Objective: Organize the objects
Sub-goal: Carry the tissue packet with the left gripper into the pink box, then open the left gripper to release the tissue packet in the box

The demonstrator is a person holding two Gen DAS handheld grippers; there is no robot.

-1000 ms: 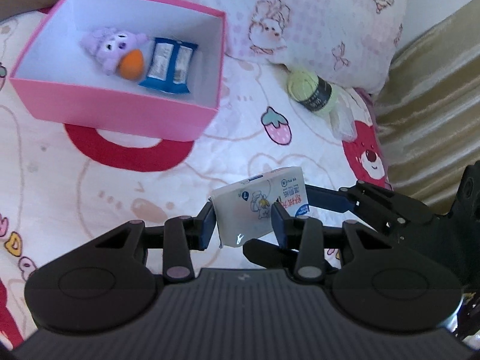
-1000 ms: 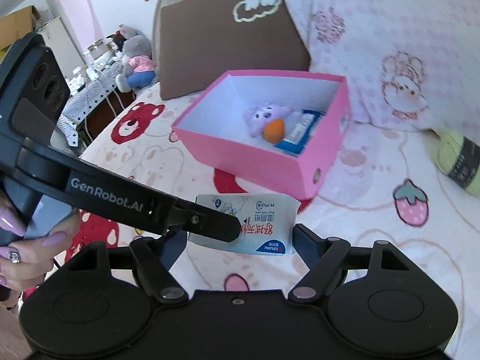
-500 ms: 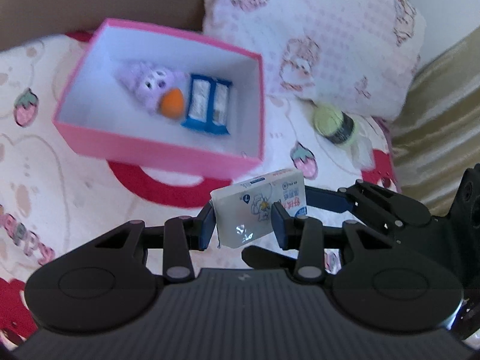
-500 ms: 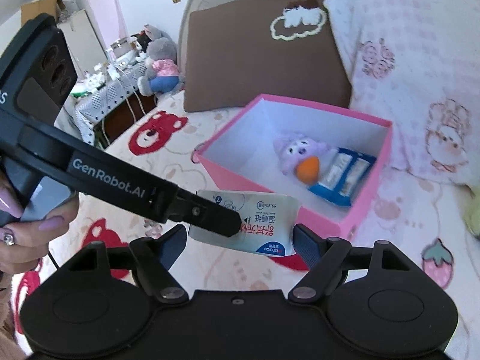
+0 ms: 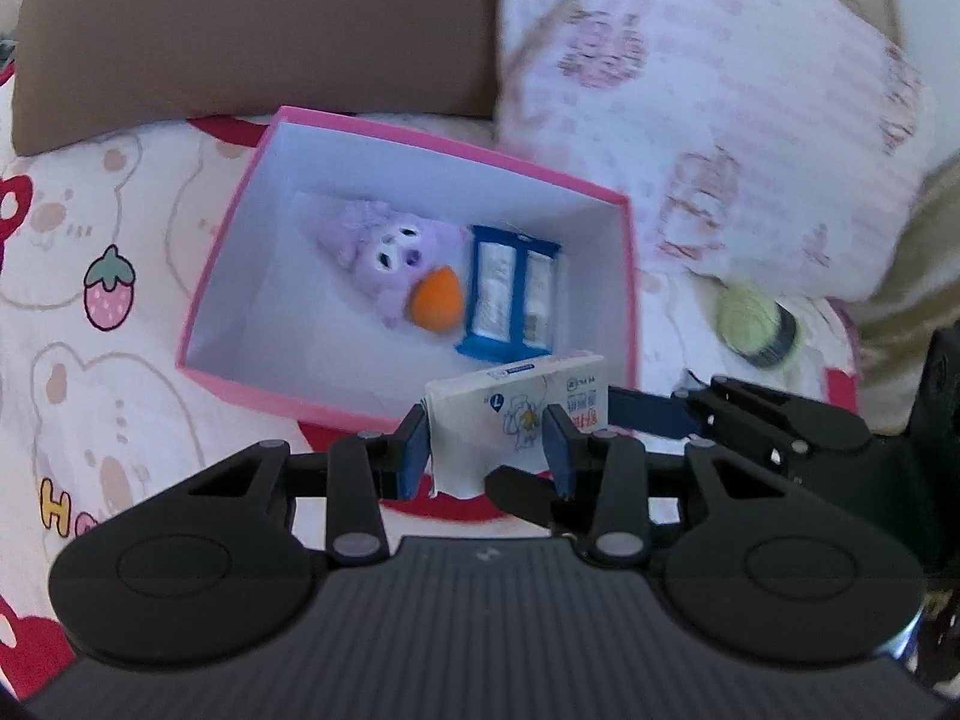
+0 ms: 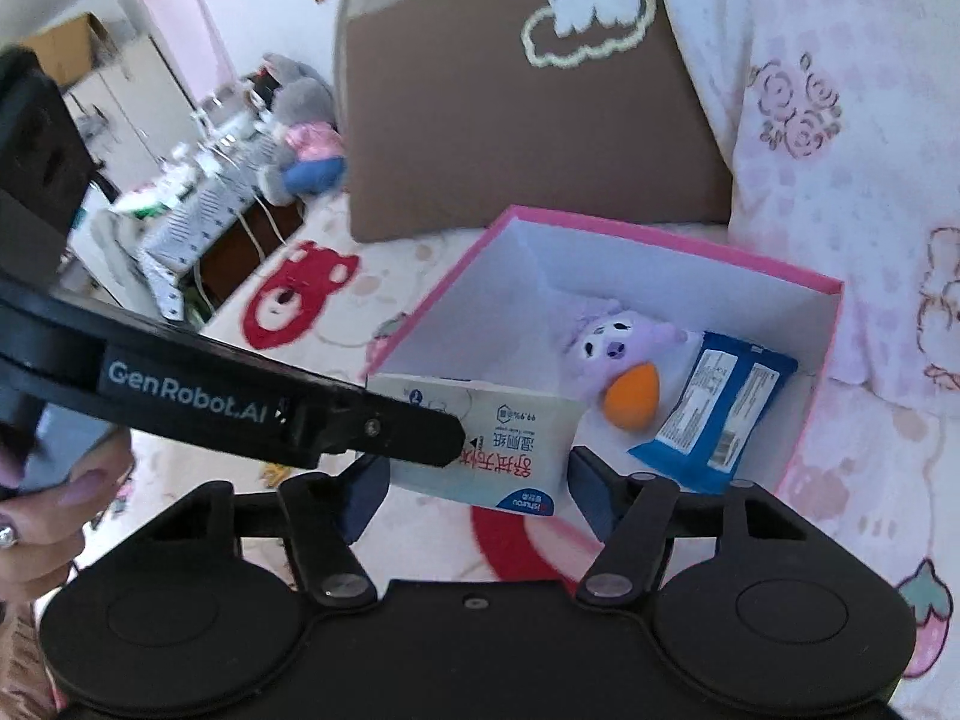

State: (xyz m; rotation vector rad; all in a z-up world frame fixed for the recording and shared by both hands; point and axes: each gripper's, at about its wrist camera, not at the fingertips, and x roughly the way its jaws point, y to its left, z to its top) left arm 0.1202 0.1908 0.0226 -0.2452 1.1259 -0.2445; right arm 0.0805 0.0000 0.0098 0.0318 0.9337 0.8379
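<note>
Two grippers met over one white packet of wipes (image 5: 516,414), held above the near wall of the pink box (image 5: 414,150) on the bed. The left gripper (image 5: 486,450) had its jaws narrow and pressed on the packet's two faces, carrying it clear of the bedspread (image 5: 102,360). The right gripper (image 6: 474,480) sat around the same packet (image 6: 516,450), and its jaws had just been closing with the packet between them. In the right wrist view a thin gap showed at each side, so its pads did not seem to press yet. The left gripper's black arm (image 6: 270,408) crossed that view from the left, gripped at the edge by a hand (image 6: 42,510).

Inside the box lay a purple plush toy (image 5: 396,252) with an orange beak, and just beside it, on the right, a blue snack packet (image 5: 516,294). Behind the box stood a brown cushion (image 5: 252,30) and a pink patterned pillow (image 5: 720,108). A green roll with a dark band (image 5: 756,324) lay on the bedspread to the right of the box, near the pillow's lower edge, well apart from the grippers.
</note>
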